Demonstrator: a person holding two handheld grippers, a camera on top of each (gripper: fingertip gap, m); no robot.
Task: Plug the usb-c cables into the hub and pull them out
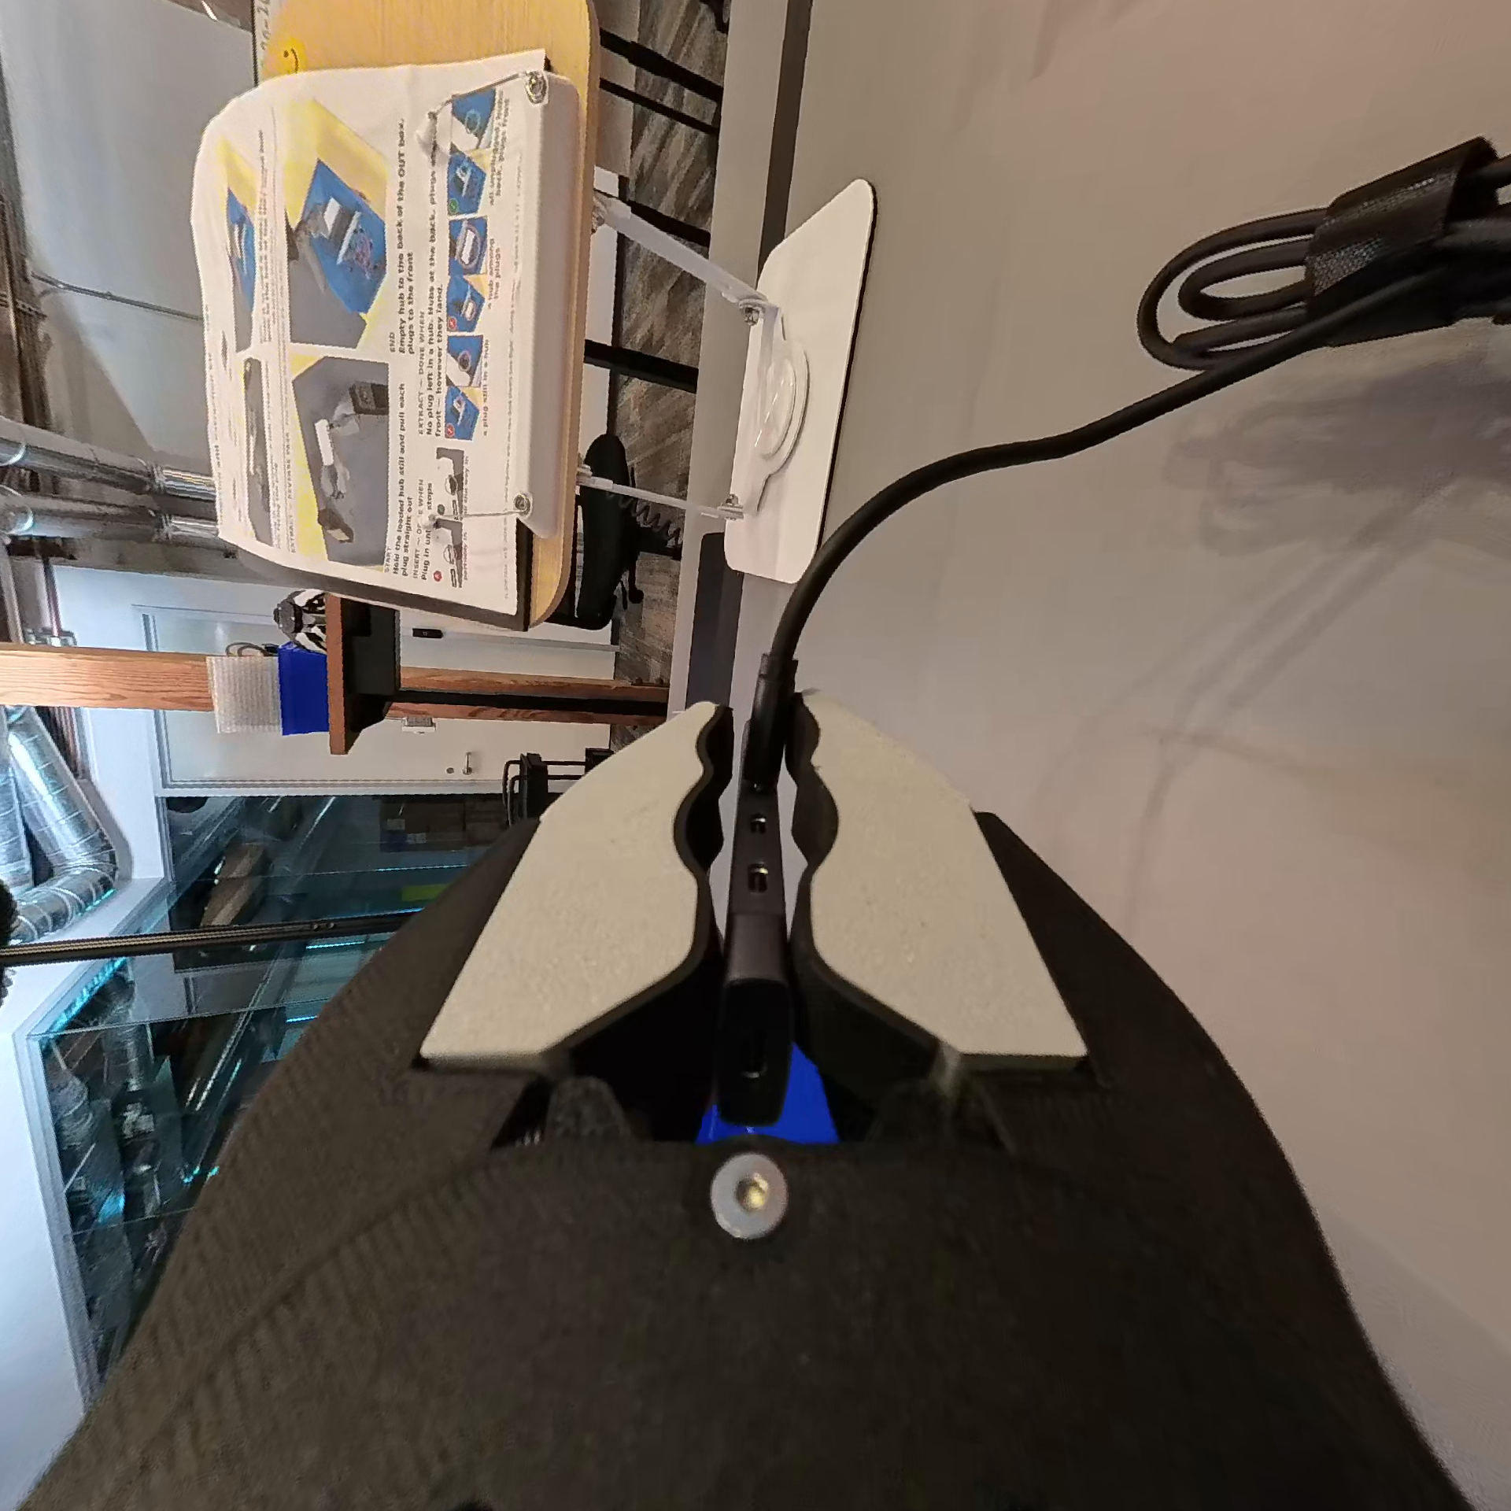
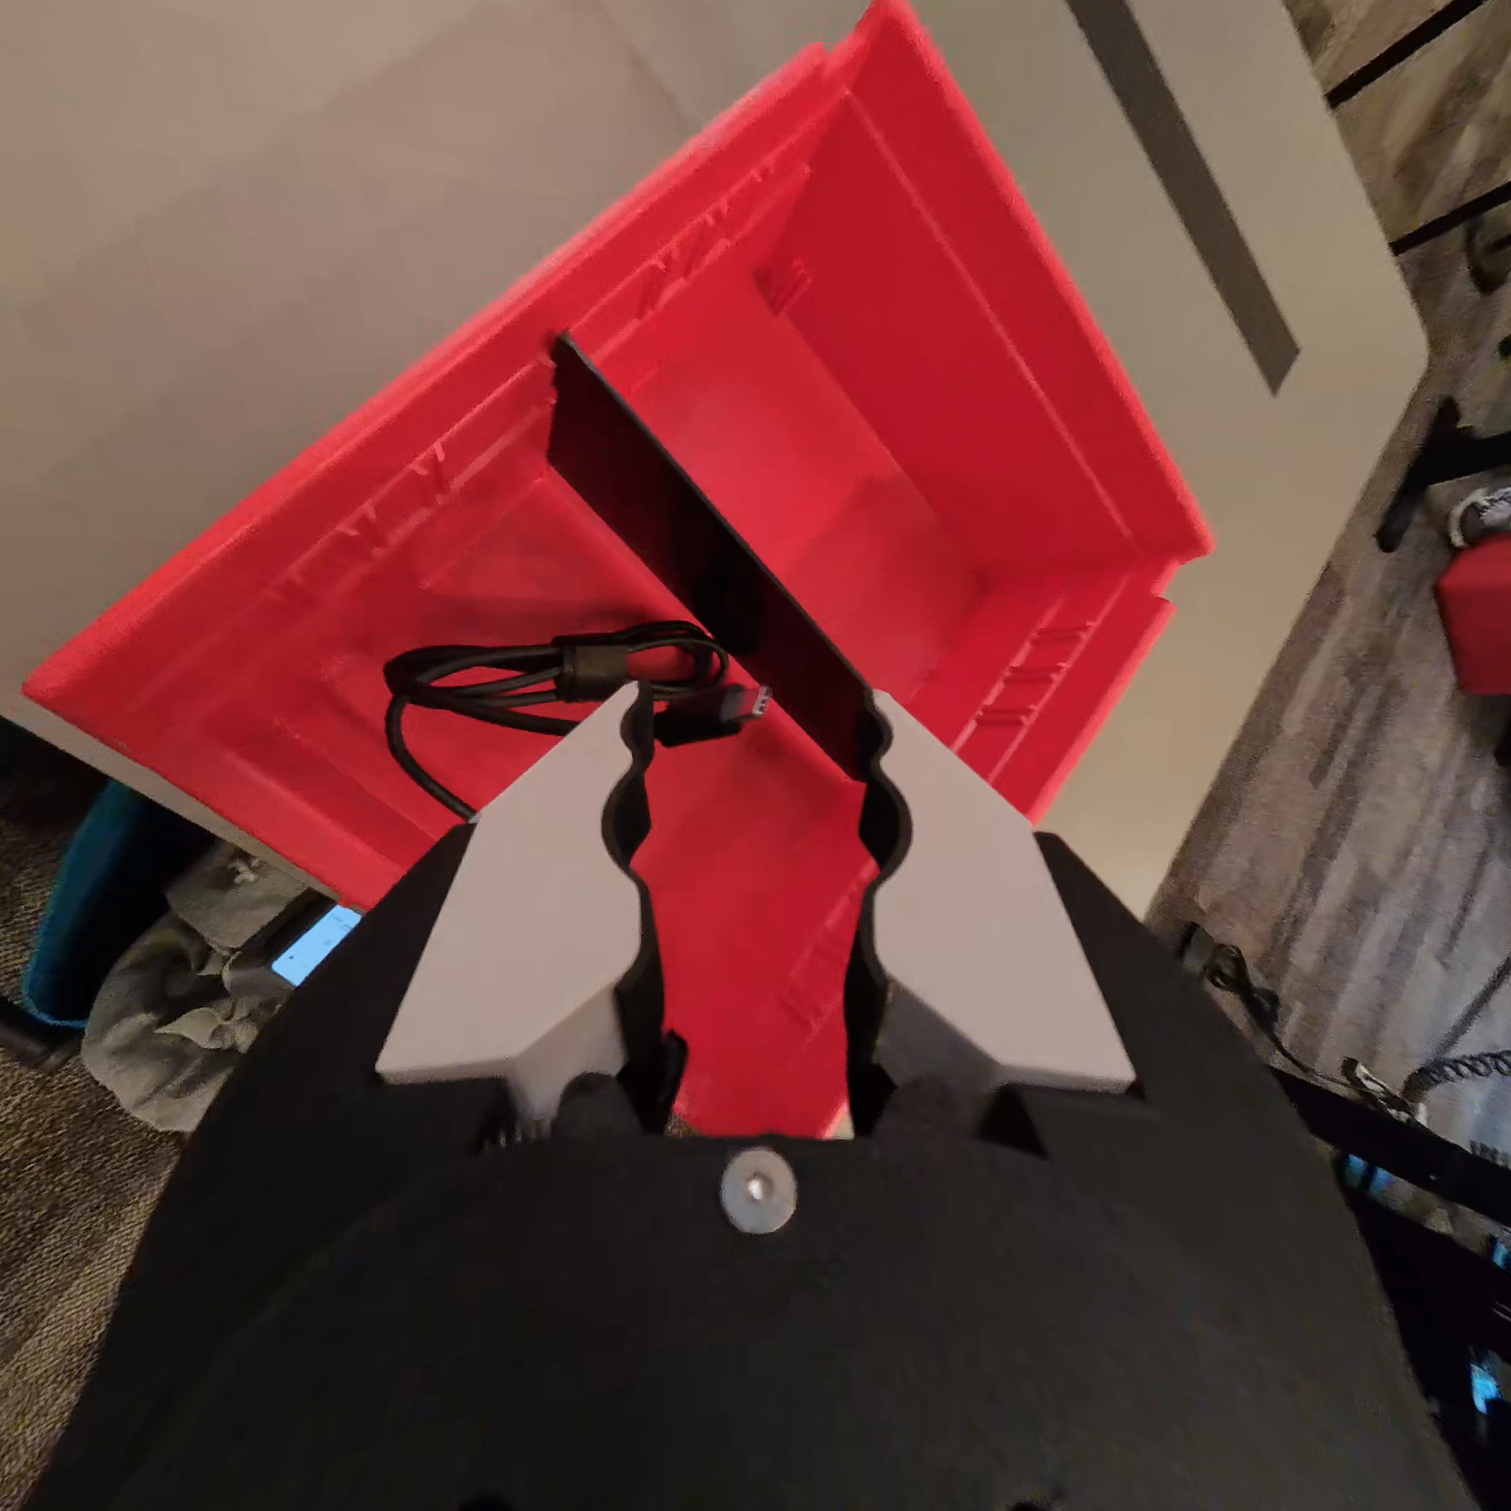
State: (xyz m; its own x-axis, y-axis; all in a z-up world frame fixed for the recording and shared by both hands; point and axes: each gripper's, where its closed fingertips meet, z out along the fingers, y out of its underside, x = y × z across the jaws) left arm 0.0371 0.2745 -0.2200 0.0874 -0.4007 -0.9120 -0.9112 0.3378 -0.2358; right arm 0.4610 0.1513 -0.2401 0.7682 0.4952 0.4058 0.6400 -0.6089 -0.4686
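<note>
The hub [image 1: 756, 883] sits clamped in your left gripper [image 1: 759, 719] jaws, one cable [image 1: 924, 482] plugged in. Your right gripper [image 2: 756, 703] jaws gape above the coiled cable [image 2: 523, 679]; grab its loops instead of its plug [image 2: 719, 711] and it may slip.

- Dark grey hub [image 1: 756, 924], slim and edge-on, its side ports visible, one black usb-c cable [image 1: 940, 482] plugged into its far end.
- That cable's bundled coil [image 1: 1308, 270], strapped, hangs beyond the hub.
- A second coiled black cable [image 2: 564, 679] lies apart from the hub in a red bin [image 2: 1022, 392], its plug [image 2: 719, 711] free.
</note>
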